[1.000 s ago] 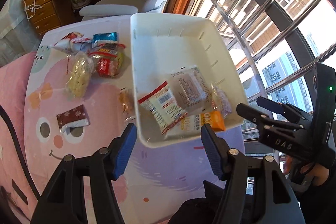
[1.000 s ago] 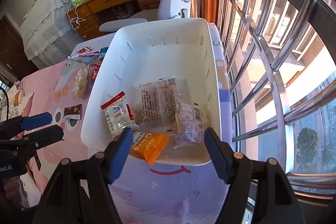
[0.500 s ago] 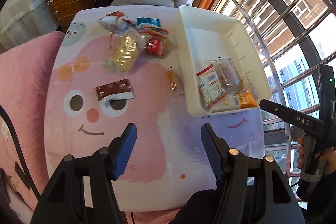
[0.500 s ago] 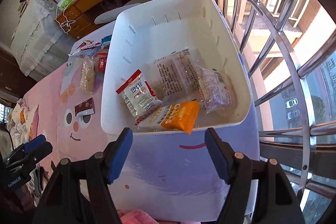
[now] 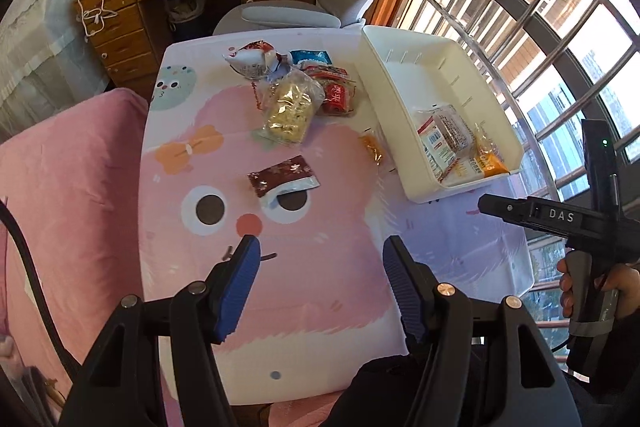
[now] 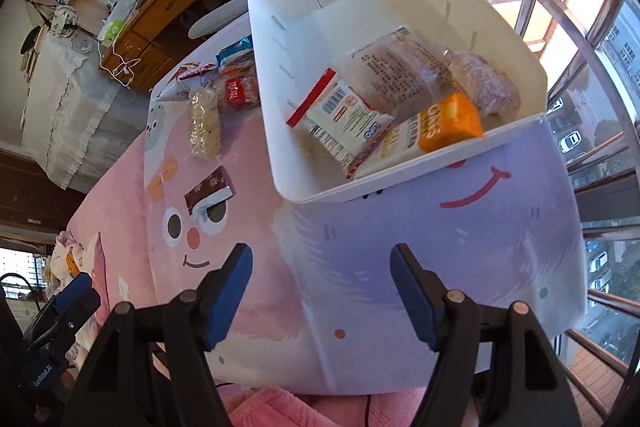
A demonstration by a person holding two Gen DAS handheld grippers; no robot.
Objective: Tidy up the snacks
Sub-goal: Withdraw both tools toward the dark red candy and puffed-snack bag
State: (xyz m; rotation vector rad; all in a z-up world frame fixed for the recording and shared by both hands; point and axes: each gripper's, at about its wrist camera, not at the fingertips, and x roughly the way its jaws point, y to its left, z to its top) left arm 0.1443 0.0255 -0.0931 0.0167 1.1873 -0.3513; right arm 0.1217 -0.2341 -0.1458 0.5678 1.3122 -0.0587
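Cartoon tablecloth (image 5: 320,287) bare near edge, white bin (image 5: 404,131) at window side

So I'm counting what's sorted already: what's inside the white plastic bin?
The white plastic bin holds four packets: a red-edged white packet, an orange-and-white packet, a clear printed packet and a clear wrapped dark snack. They overlap, so anything beneath stays hidden.

Black left gripper (image 5: 320,269) frame, ribbed blue pads (image 5: 240,283), brass-looking screws
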